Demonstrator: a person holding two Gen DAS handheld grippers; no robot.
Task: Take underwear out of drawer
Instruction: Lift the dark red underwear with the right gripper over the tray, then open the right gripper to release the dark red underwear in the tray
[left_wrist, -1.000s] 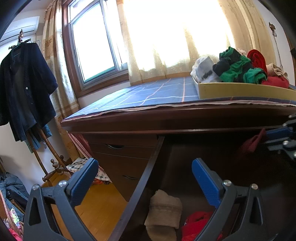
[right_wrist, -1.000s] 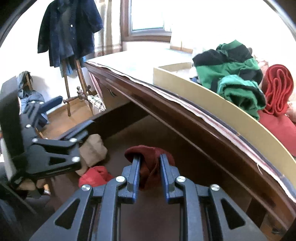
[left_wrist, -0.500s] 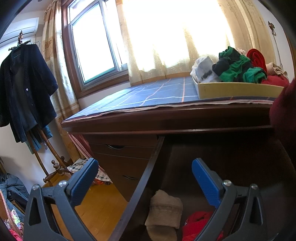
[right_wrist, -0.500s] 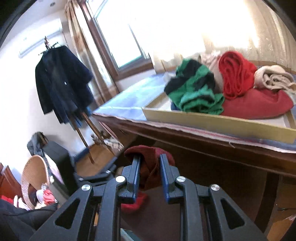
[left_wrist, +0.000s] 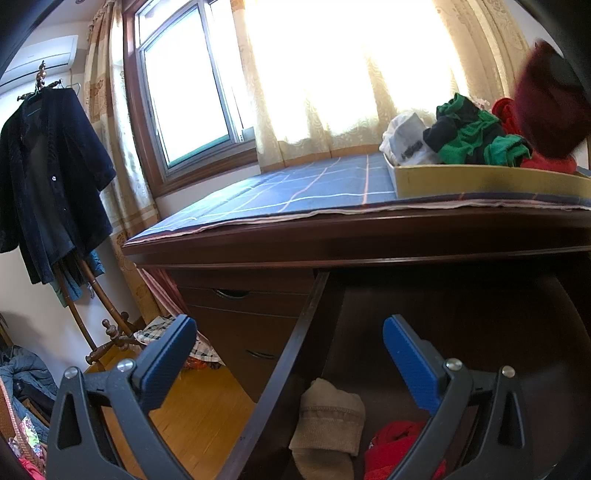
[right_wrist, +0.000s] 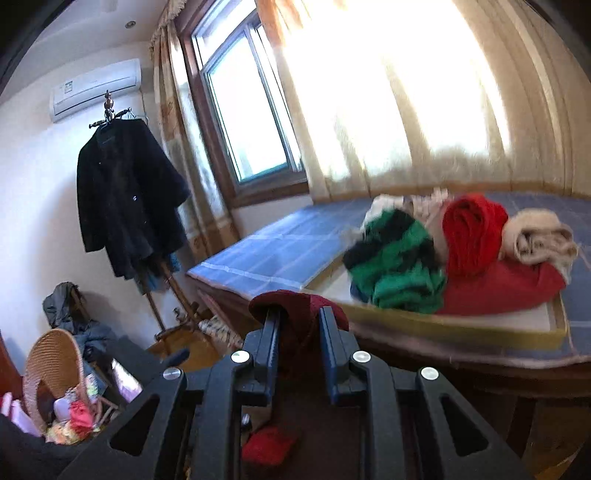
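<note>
The right gripper (right_wrist: 298, 325) held a dark red underwear piece (right_wrist: 295, 314) pinched between its narrow fingers, raised above the open drawer (left_wrist: 295, 354) and near the front edge of the worktop (left_wrist: 332, 229). The left gripper (left_wrist: 291, 350) hovered over the drawer with fingers wide and nothing between them. In the drawer lay a beige folded piece (left_wrist: 328, 421) and a red piece (left_wrist: 395, 446). A yellow tray (right_wrist: 480, 332) on the worktop carried green, red and beige garments.
</note>
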